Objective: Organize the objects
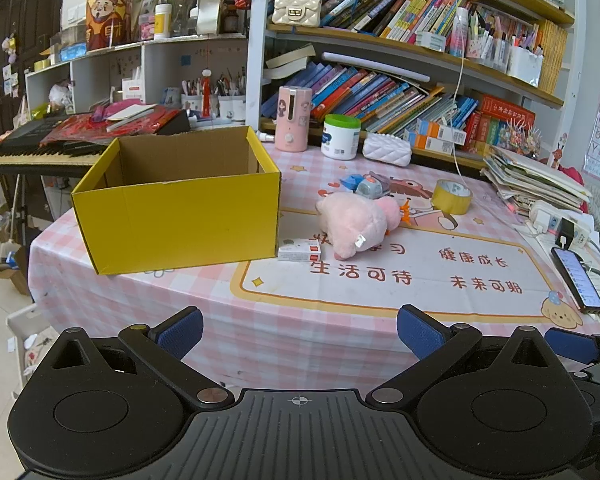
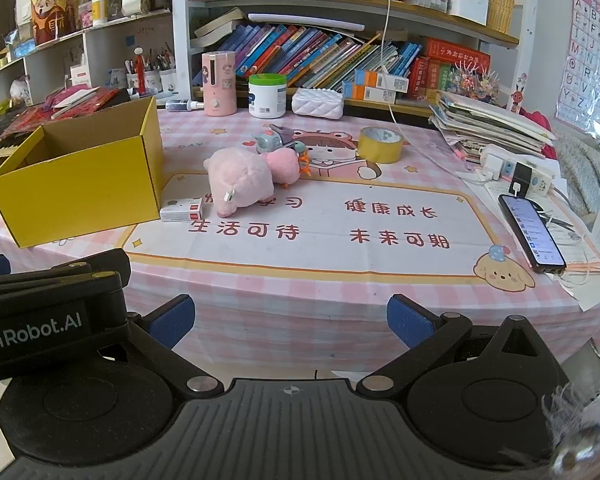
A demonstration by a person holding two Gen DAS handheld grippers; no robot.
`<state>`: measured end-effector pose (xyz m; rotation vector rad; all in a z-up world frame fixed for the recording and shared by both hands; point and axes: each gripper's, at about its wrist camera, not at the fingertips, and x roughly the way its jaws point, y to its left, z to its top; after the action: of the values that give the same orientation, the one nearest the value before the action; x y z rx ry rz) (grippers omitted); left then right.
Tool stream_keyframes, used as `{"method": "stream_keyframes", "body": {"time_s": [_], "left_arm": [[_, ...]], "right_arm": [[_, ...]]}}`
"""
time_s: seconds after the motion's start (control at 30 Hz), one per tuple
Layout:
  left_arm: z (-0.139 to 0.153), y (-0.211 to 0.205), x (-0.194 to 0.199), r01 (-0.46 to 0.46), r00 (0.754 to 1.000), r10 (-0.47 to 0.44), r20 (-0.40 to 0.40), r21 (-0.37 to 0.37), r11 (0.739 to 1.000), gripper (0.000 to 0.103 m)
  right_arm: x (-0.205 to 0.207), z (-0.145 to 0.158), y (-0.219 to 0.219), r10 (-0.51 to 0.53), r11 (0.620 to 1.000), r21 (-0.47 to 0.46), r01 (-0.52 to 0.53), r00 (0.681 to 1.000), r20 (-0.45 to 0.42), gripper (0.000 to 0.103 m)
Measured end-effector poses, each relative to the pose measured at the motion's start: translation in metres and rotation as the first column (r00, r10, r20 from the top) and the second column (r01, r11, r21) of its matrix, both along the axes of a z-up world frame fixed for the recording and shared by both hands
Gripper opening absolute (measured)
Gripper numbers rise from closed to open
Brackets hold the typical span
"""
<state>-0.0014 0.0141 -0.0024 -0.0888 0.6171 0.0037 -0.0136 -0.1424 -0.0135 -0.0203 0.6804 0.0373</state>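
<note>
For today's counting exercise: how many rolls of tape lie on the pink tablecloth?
1. The yellow tape lies flat on the tablecloth, right of the plush pig, toward the book stack. Others could hide behind the box.

A box stood on the left of the worktop, open side up. A small carton lay against its right lower corner, and a plush toy lay just right of that. Behind the plush sat a small toy robot, with a tape roll farther right. A phone lay near the worktop's right edge. A jar stood at the back, before the bookshelf.
</note>
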Motion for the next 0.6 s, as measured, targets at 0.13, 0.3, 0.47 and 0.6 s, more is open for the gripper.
{"method": "stream_keyframes", "body": {"time_s": [0.13, 0.3, 0.47, 0.6], "left_arm": [[0.0004, -0.0002, -0.0002, 0.000, 1.000, 0.000, -0.001, 0.000, 1.000, 0.103], [0.0002, 0.0002, 0.0000, 0.000, 1.000, 0.000, -0.001, 0.000, 1.000, 0.103], [0.0002, 0.0001, 0.0000, 0.000, 1.000, 0.000, -0.001, 0.000, 1.000, 0.103], [-0.0045, 0.0046, -0.0009, 0.004, 1.000, -0.004, -0.001, -0.002, 1.000, 0.103]], "right_arm": [[0.0001, -0.0003, -0.0012, 0.001, 1.000, -0.002, -0.001, 1.000, 0.000, 0.103], [0.0018, 0.0004, 0.0032, -0.001, 1.000, -0.008, 0.001, 1.000, -0.003, 0.103], [0.0028, 0.0000, 0.0049, -0.002, 1.000, -0.011, 0.002, 1.000, -0.003, 0.103], [0.0032, 0.0001, 0.0053, -0.002, 1.000, -0.013, 0.002, 1.000, -0.003, 0.103]]}}
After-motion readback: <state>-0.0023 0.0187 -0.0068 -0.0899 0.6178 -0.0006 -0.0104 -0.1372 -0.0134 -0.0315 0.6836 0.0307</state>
